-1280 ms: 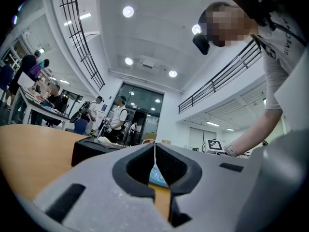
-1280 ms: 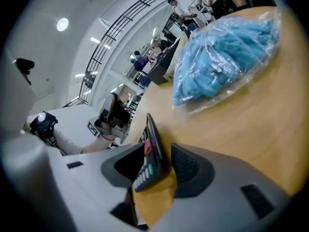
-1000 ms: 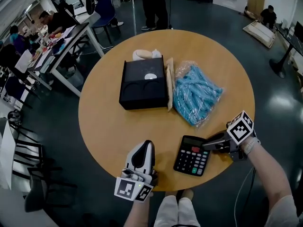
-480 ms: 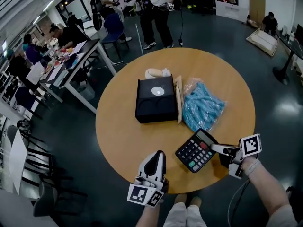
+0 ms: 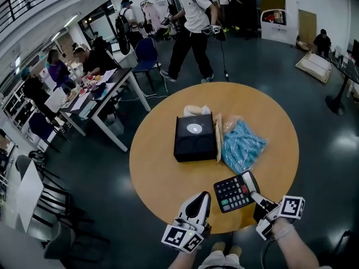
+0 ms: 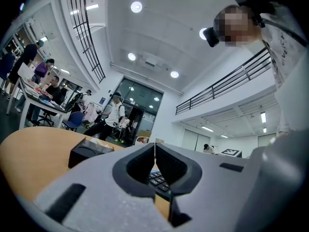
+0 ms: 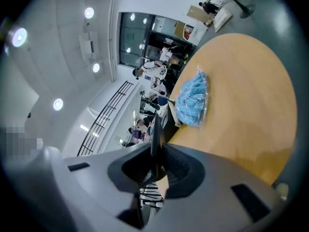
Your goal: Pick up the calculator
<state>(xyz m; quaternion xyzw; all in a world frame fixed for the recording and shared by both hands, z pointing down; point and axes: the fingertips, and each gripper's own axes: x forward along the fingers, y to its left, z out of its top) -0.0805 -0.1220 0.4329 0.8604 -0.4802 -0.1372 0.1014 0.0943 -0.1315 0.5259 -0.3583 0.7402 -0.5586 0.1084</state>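
The black calculator (image 5: 234, 191), with a red and a green key, hangs tilted above the near edge of the round wooden table (image 5: 162, 167). My right gripper (image 5: 256, 197) is shut on its right edge. In the right gripper view the calculator (image 7: 155, 132) stands edge-on between the jaws of the right gripper (image 7: 155, 164). My left gripper (image 5: 202, 196) hovers just left of the calculator, shut and holding nothing. In the left gripper view the left gripper (image 6: 154, 159) has its tips together, and the calculator's keys (image 6: 157, 180) show behind them.
A black box (image 5: 194, 137) sits mid-table with a bag of blue pieces (image 5: 241, 147) to its right and a pale object (image 5: 195, 110) behind it. A person (image 5: 193, 27) walks beyond the table. Desks with seated people (image 5: 90, 72) stand at the far left.
The calculator has come up off the table in the right gripper and turned as the wrist rolled. Both grippers have risen; the left stays shut and without a load.
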